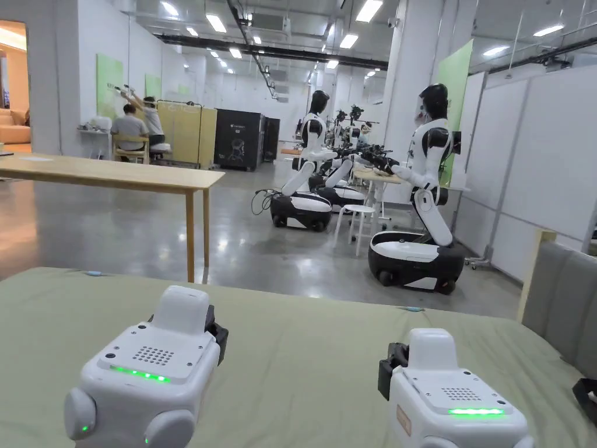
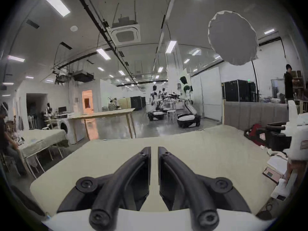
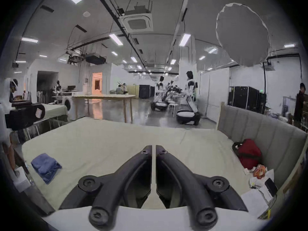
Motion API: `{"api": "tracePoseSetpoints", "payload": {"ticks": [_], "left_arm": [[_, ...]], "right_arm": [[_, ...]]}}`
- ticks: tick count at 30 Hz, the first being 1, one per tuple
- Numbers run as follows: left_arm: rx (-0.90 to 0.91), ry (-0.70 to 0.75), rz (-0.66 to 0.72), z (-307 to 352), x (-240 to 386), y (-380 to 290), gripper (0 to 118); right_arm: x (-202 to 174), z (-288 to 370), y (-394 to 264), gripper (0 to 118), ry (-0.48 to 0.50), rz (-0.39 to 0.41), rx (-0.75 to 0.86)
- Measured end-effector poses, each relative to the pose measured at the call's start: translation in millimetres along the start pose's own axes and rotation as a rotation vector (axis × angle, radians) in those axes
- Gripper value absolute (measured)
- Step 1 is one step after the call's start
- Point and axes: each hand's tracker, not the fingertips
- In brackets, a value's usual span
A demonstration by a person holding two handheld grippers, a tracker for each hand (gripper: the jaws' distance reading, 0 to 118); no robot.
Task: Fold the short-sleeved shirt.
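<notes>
Blue shirt (image 3: 45, 167) sits folded left of my right gripper (image 3: 153, 148); both jaws nearly closed, empty (left gripper (image 2: 154, 150) too). I'd check edges b4 stopping.

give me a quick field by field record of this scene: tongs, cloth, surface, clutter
left tongs: jaws nearly together, holding nothing, above the bed
right tongs: jaws nearly together, holding nothing, above the bed
surface: bed with pale green sheet
cloth: blue garment, bunched up, near the sheet's left edge, apart from both tongs
clutter: red bag against the grey headboard, papers in front of it
fold: not visibly begun from these views
background: wooden table, wheeled robots
</notes>
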Motion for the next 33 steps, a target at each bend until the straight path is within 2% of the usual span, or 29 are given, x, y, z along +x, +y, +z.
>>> {"api": "tracePoseSetpoints", "payload": {"ticks": [4, 9, 13, 16, 17, 18, 19, 21, 22, 23, 24, 27, 28, 29, 31, 33], "left_arm": [[-0.013, -0.026, 0.015, -1.7, 1.9, 0.3, 8], [-0.028, -0.030, 0.021, -3.2, 2.0, -1.8, 8], [-0.035, -0.032, 0.017, -4.3, 1.7, -2.4, 22], [-0.034, -0.028, 0.018, -4.5, 1.2, -2.6, 34], [-0.032, -0.028, 0.020, -5.4, 1.8, -2.6, 43], [-0.030, -0.031, 0.023, -5.6, 1.5, -2.6, 63], [-0.030, -0.034, 0.029, -5.9, 1.0, -2.3, 75], [-0.031, -0.034, 0.034, -5.9, 1.1, -1.3, 79], [-0.026, -0.036, 0.035, -5.6, 1.2, -1.0, 83], [-0.022, -0.036, 0.034, -5.4, 1.4, -0.7, 94], [-0.018, -0.035, 0.034, -5.3, 1.6, -0.2, 115], [-0.023, -0.037, 0.042, -7.0, 2.4, 0.4, 118], [0.054, -0.091, 0.045, -5.6, 4.0, 3.4, 118], [0.003, -0.047, 0.048, -5.0, 2.5, -0.1, 118], [-0.006, -0.049, 0.041, -7.7, 2.1, -0.7, 118], [-0.011, -0.047, 0.032, -6.4, 2.3, 0.2, 118]], "right_arm": [[2.2, -1.2, 1.3, 6, 0.036, -0.051, 0.005], [1.7, 2.8, 11.8, 9, 0.040, -0.052, 0.031], [2.4, 2.9, 18.4, 19, 0.048, -0.068, 0.045], [2.6, 2.2, 18.9, 40, 0.048, -0.078, 0.045], [2.6, 1.9, 19.1, 50, 0.047, -0.078, 0.045], [2.6, 1.7, 19.1, 66, 0.044, -0.076, 0.043], [2.3, 1.4, 18.7, 80, 0.043, -0.074, 0.042], [1.0, 0.7, 17.6, 102, 0.043, -0.073, 0.040], [0.1, 0.5, 17.0, 106, 0.043, -0.071, 0.039], [-1.9, 1.1, 16.0, 110, 0.044, -0.068, 0.043], [-3.6, 1.6, 15.4, 117, 0.045, -0.064, 0.051], [-10.5, 0.9, 17.4, 118, 0.031, -0.038, 0.047], [-11.6, 1.9, 18.4, 118, 0.039, -0.035, 0.052], [-12.4, 2.8, 19.7, 118, 0.050, -0.040, 0.056], [-13.8, 5.1, 23.7, 118, 0.082, -0.070, 0.052], [-19.3, 4.7, 30.1, 118, 0.053, -0.087, 0.002]]}}
